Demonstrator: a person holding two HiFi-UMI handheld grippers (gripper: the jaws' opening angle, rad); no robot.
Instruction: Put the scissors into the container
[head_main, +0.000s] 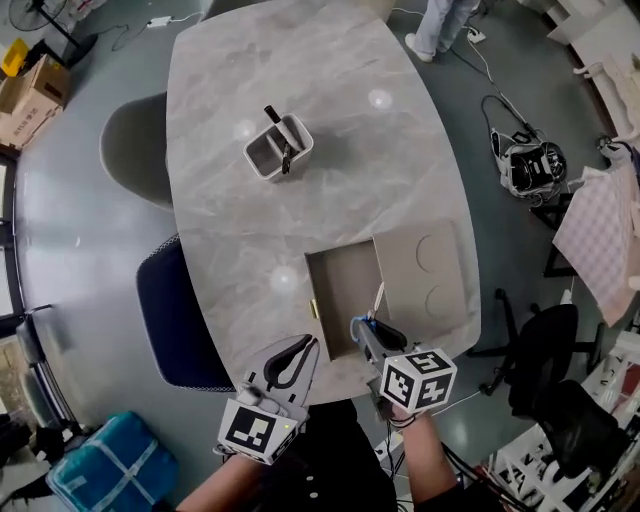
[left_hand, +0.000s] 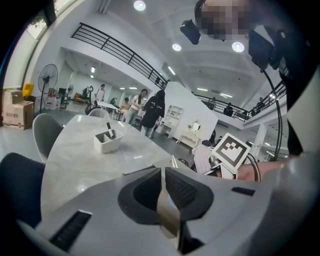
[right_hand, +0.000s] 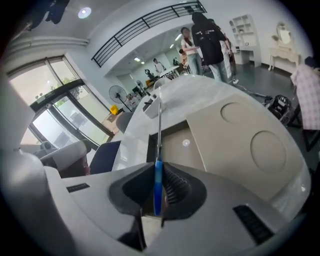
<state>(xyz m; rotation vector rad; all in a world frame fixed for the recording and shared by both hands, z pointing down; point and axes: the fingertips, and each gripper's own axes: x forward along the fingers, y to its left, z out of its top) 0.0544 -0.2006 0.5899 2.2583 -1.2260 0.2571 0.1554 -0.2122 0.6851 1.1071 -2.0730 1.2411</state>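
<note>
Squarely, the scissors (right_hand: 158, 142) sit clamped between fingers (right_hand: 176, 188) of the right gripper (right_hand: 159, 167).

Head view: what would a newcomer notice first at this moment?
The scissors, blue handle clamped in the right gripper's jaws, blades pointing out over a rectangular opening at the near edge of the table. Next, the white container alone mid-table, with a dark slim thing standing in it. The left gripper, jaws together and empty, sits beside the right one.
</note>
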